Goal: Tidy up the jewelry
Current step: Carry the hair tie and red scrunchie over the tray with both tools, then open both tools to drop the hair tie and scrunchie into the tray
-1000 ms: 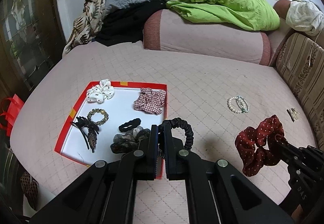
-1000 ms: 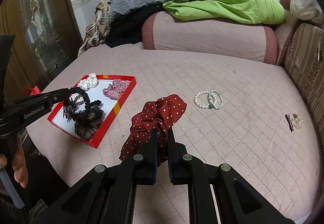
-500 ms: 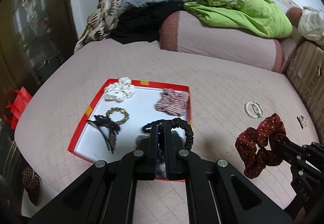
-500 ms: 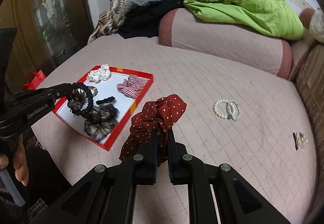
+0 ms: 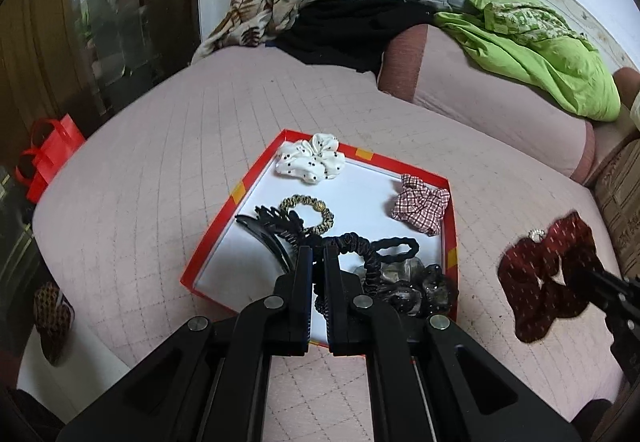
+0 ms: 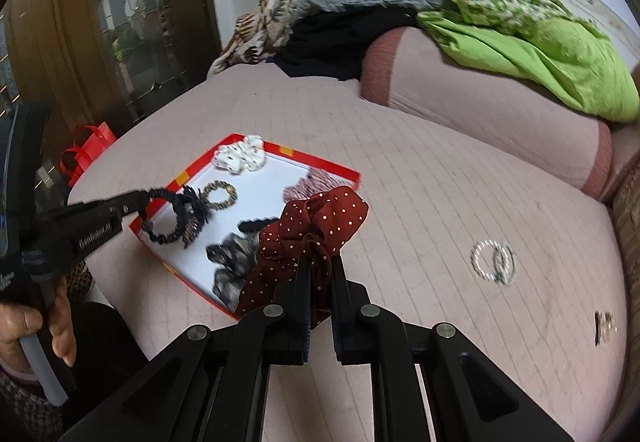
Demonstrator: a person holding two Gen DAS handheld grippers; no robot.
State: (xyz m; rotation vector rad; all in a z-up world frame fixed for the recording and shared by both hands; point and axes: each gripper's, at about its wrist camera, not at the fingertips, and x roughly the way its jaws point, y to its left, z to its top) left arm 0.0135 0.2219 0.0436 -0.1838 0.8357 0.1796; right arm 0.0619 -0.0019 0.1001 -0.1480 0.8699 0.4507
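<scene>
Our left gripper (image 5: 317,254) pinches black hair tie (image 5: 362,254) between narrow fingers, above near end of red tray (image 5: 208,246). Our right gripper (image 6: 320,262) clamps red dotted scrunchie (image 6: 316,226), aloft beside tray. Farther: pearl bracelets (image 6: 492,262) on bed (image 6: 440,202).

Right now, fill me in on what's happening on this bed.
A person is sorting hair accessories into a red box on the bed, with a tool in each hand. The left tool is shut on a black hair tie, held over the box among the scrunchies and a black hair clip already inside. The right tool grips a dark red dotted scrunchie near the box. A pearl bracelet and a small clip lie loose on the bed cover.
</scene>
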